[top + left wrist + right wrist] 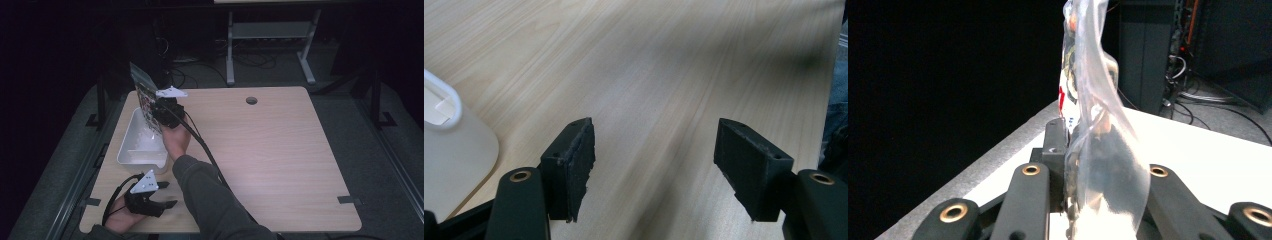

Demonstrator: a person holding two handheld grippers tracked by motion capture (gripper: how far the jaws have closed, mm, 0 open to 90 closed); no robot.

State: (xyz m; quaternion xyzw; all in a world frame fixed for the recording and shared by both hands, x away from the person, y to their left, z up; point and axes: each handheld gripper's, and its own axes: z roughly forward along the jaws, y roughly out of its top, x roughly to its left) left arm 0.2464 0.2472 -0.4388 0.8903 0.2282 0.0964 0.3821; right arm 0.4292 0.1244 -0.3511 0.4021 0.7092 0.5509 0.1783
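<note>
The right gripper (161, 111) has its fingers clamped on a printed plastic bag (142, 95), held upright over the white tub (131, 150), probably for emptying. Near the tub's front corner, the left gripper (167, 195) rests spread and empty on the tabletop (280, 150).

grippers: 2, left gripper (167, 195) and right gripper (159, 112) | plastic bags: 1, clear printed bag (144, 95) | tubs: 1, white plastic tub (131, 145) | benches: 1, wooden bench (280, 165) | cable holes in bench: 1, cable hole (251, 100) | hands: 2 | grey three-cornered plates: 2
</note>
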